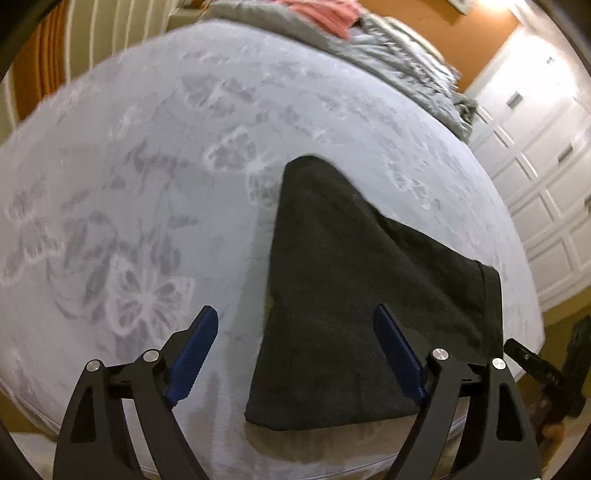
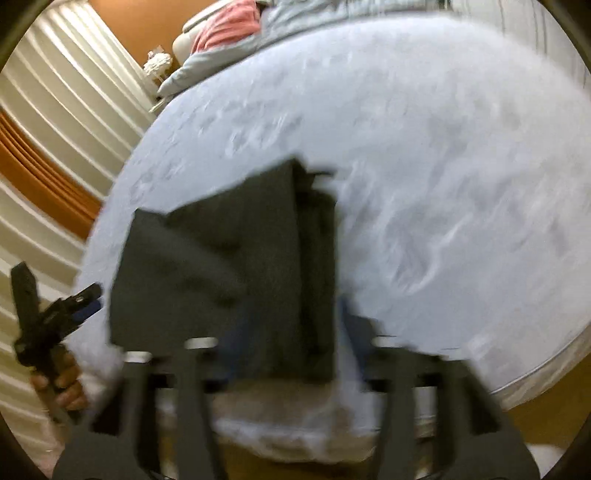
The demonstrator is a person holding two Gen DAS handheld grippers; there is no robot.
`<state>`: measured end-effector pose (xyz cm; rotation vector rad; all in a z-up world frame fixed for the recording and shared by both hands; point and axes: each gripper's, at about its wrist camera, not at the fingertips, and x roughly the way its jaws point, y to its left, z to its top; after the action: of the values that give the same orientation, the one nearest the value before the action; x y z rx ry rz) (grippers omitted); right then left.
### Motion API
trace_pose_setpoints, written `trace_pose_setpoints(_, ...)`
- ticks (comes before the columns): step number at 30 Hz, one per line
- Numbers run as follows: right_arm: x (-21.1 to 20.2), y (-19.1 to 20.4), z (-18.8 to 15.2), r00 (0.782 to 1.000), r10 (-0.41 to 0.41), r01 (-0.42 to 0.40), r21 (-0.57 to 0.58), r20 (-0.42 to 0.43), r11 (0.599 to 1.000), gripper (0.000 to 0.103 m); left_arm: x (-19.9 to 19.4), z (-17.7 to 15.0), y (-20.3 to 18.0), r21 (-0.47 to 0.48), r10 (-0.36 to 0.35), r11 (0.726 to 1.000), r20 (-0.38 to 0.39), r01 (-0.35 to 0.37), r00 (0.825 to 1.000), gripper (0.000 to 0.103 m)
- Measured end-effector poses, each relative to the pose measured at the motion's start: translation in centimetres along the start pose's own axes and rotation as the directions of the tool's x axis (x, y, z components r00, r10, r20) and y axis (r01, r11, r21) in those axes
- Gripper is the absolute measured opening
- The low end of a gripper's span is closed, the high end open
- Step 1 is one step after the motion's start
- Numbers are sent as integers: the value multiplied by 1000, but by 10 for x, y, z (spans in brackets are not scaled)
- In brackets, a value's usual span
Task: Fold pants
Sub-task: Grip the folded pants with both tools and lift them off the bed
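Note:
Dark pants (image 1: 354, 295) lie folded into a compact stack near the front edge of the bed. In the right wrist view the pants (image 2: 236, 273) are blurred by motion. My left gripper (image 1: 295, 350) is open and empty, hovering above the stack's near left edge; its right finger (image 1: 397, 350) is over the cloth. My right gripper (image 2: 288, 332) is heavily blurred; its fingers look spread wide over the stack's near edge. The left gripper also shows in the right wrist view (image 2: 79, 301) at the far left, in a hand.
The bed has a pale grey-blue floral cover (image 1: 147, 184). A grey duvet (image 1: 399, 55) and a pink cloth (image 1: 325, 14) lie at the head. White panelled doors (image 1: 535, 147) stand to the right, cream and orange curtains (image 2: 44, 147) to the left.

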<state>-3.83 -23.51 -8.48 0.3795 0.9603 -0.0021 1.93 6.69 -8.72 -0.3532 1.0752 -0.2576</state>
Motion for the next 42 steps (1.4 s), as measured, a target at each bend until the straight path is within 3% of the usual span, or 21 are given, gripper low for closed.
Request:
trace_pose_setpoints(2, 3, -1, 5, 1000, -22, 22, -19, -8, 1000, 77, 15, 0, 5, -44, -45, 998, -72, 42, 996, 84)
trace_pose_setpoints(5, 29, -3, 4, 996, 2, -2, -1, -87, 1000, 79, 35, -5, 7, -94, -119, 990, -151, 105, 981, 84)
trace_pose_setpoints(7, 51, -9, -3, 990, 35, -33, 18, -136, 999, 67, 37, -7, -2, -30, -96, 995, -139, 93, 986, 80)
trace_pose_setpoints(8, 56, -8, -7, 989, 54, -50, 29, -134, 998, 51, 37, -8, -8, 19, -80, 996, -131, 83, 988, 48)
trace_pose_setpoints(9, 54, -2, -5, 987, 90, -89, 18, -133, 996, 35, 36, -8, -12, 47, -66, 996, -131, 73, 989, 23)
trace_pose_setpoints(11, 37, 10, -1, 992, 77, -80, -28, -97, 996, 24, 23, -5, -14, 58, -91, 994, -112, 97, 990, 17)
trace_pose_setpoints(14, -3, 20, 1, 986, 159, -161, -49, -43, 986, 24, -13, -7, -14, 54, -170, 983, -80, 175, 982, 16)
trace_pose_setpoints(16, -19, 25, -9, 987, 154, -157, -86, -42, 984, 24, -28, -22, -9, 50, -184, 981, -85, 188, 979, 16)
trace_pose_setpoints(19, 2, 25, -31, 986, 114, -125, -85, -120, 989, 29, -17, -47, 3, 38, -113, 992, -124, 118, 986, 21)
trace_pose_setpoints(20, 17, 31, -33, 988, 77, -89, -82, -131, 993, 36, -8, -54, 9, 24, -72, 997, -132, 76, 989, 31)
trace_pose_setpoints(21, 26, 25, -38, 989, 46, -57, -69, -142, 996, 51, -2, -57, 14, 0, -58, 998, -141, 59, 988, 41)
trace_pose_setpoints(22, 33, 17, -43, 987, 59, -64, -24, -150, 998, 57, 1, -59, 20, -64, -85, 995, -129, 77, 988, 43)
trace_pose_setpoints(24, 37, 7, -46, 984, 103, -98, 43, -142, 994, 59, 2, -57, 16, -68, -120, 991, -129, 112, 984, 65)
trace_pose_setpoints(25, 38, 5, -47, 984, 115, -108, 50, -139, 993, 59, 3, -56, 12, -50, -126, 991, -131, 121, 983, 70)
trace_pose_setpoints(29, 43, 2, -43, 977, 163, -150, 97, -135, 984, 60, 10, -56, -9, 16, -51, 998, -89, 53, 995, 74)
trace_pose_setpoints(31, 46, 6, -41, 977, 172, -159, 100, -130, 982, 56, 15, -54, -19, 46, -54, 997, -97, 59, 994, 71)
trace_pose_setpoints(33, 47, 13, -41, 978, 164, -156, 76, -126, 985, 32, 17, -52, -24, 79, -23, 996, -85, 30, 996, 33)
trace_pose_setpoints(35, 37, 25, -39, 985, 142, -138, 40, -98, 990, 24, 10, -47, -24, 87, -16, 996, -64, 21, 998, 18)
trace_pose_setpoints(39, 0, 43, -34, 983, 179, -179, 3, -28, 984, 23, -35, -37, -30, 80, -126, 989, -4, 126, 992, 16)
trace_pose_setpoints(42, -39, 66, -29, 976, 216, -213, -65, 36, 975, 23, -82, -37, -50, 154, -131, 981, 81, 117, 988, 16)
